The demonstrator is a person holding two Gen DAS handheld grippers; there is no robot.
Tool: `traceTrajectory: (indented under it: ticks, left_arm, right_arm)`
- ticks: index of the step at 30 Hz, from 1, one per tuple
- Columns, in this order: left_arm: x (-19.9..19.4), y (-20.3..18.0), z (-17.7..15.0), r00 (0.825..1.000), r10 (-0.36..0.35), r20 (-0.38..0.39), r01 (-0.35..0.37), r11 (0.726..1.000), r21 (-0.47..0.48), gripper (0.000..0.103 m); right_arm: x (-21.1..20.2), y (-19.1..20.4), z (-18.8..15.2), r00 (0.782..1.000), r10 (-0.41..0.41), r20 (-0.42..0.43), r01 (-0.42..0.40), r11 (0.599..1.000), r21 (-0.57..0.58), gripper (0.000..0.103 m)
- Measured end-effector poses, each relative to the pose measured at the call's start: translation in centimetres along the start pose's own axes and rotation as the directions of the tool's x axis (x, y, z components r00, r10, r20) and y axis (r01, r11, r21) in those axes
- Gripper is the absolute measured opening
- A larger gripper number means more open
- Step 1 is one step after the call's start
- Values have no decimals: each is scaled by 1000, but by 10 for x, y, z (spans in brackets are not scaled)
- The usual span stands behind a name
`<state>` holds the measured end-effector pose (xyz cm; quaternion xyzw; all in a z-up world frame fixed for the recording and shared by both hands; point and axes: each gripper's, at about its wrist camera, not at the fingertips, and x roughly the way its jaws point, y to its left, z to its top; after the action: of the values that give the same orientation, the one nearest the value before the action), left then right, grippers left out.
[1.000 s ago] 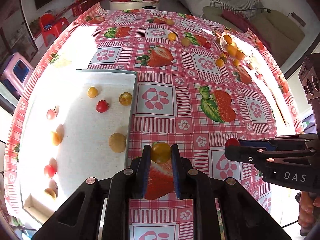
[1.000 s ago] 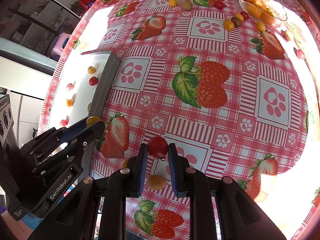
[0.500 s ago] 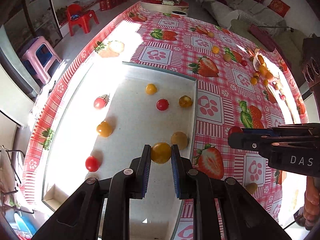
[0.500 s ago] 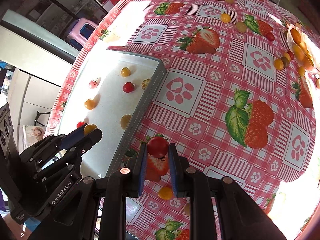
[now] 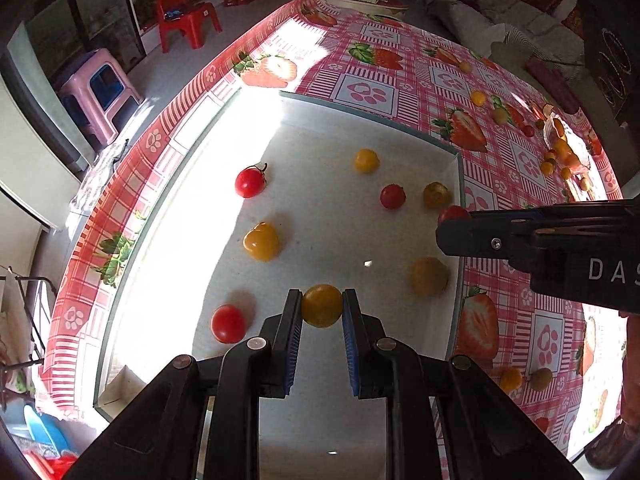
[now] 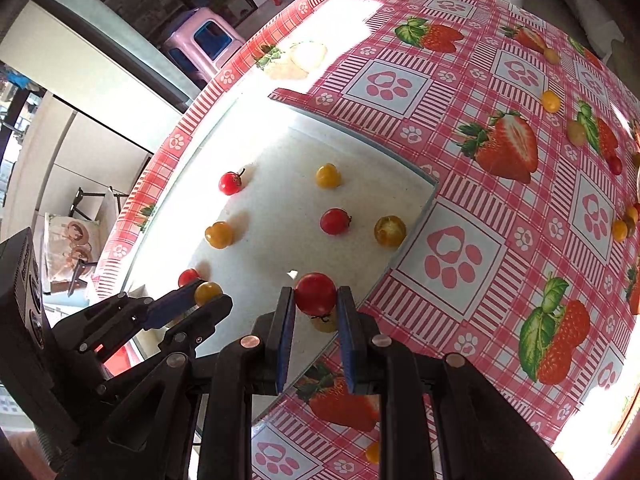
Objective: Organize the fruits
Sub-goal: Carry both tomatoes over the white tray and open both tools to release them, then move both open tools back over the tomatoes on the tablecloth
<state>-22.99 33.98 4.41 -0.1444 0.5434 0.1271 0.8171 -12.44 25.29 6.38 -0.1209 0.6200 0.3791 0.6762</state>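
Note:
My left gripper is shut on a yellow cherry tomato and holds it above the white tray; it also shows in the right wrist view. My right gripper is shut on a red cherry tomato over the tray's right edge; it shows from the side in the left wrist view. Several red and yellow tomatoes lie in the tray, among them a red one and a yellow one.
The strawberry-print tablecloth has loose tomatoes and a clear bag of fruit at its far right. Two tomatoes lie near the front. A pink stool and a red chair stand beyond the table's left edge.
Both grippers have moved left from over the tablecloth to over the tray, each still holding its tomato.

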Motion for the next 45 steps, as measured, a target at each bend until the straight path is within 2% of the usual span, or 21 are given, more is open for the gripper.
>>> traceTrajectory:
  ticks: [11, 23, 27, 28, 29, 30, 31, 33, 34, 35, 37, 39, 41, 45]
  left_arm:
    - [11, 6, -3, 1000, 2, -21, -2, 1000, -5, 21]
    - [22, 3, -9, 999, 12, -48, -11, 1000, 20, 21]
    - [23, -2, -9, 999, 30, -45, -28, 999, 47, 22]
    - [23, -2, -9, 998, 29, -47, -27, 998, 50, 31]
    - [23, -3, -9, 998, 32, -46, -29, 998, 50, 54]
    - [22, -3, -9, 998, 46, -35, -45, 998, 48, 65]
    - [19, -4, -9, 998, 59, -13, -58, 997, 46, 70]
    - [18, -4, -9, 998, 63, -12, -62, 997, 51, 70]
    - [18, -3, -9, 998, 67, -18, -66, 996, 52, 70]
    - [18, -2, -10, 997, 68, -22, -67, 996, 53, 70]
    - [15, -2, -11, 997, 68, -22, -67, 996, 58, 70]
    - [14, -3, -11, 997, 72, -23, -70, 996, 63, 70]
    - [11, -4, -11, 997, 72, -22, -70, 995, 69, 70]
    - [4, -12, -11, 997, 72, -17, -70, 993, 91, 70]
  right_arm:
    - [23, -1, 13, 999, -10, -39, 11, 1000, 3, 23]
    - [62, 7, 21, 994, -38, -99, 37, 999, -10, 23]
    - [69, 12, 21, 995, -46, -93, 44, 999, -19, 24]
    - [70, 13, 21, 995, -47, -93, 45, 999, -22, 24]
    - [70, 13, 22, 995, -47, -93, 45, 999, -23, 24]
    - [71, 14, 22, 995, -42, -94, 40, 999, -20, 25]
    - [71, 15, 23, 995, -33, -96, 32, 999, -18, 28]
    - [70, 15, 26, 995, -35, -95, 33, 999, -22, 38]
    - [67, 14, 28, 995, -40, -91, 38, 999, -26, 48]
    - [66, 14, 29, 996, -39, -85, 37, 999, -27, 53]
    - [62, 14, 30, 997, -31, -74, 29, 999, -22, 54]
    - [56, 14, 31, 998, -20, -55, 20, 1000, -10, 61]
    - [47, 13, 32, 999, -7, -31, 7, 1000, 0, 74]
    - [27, 7, 28, 1000, 4, 13, -4, 1000, 18, 77]
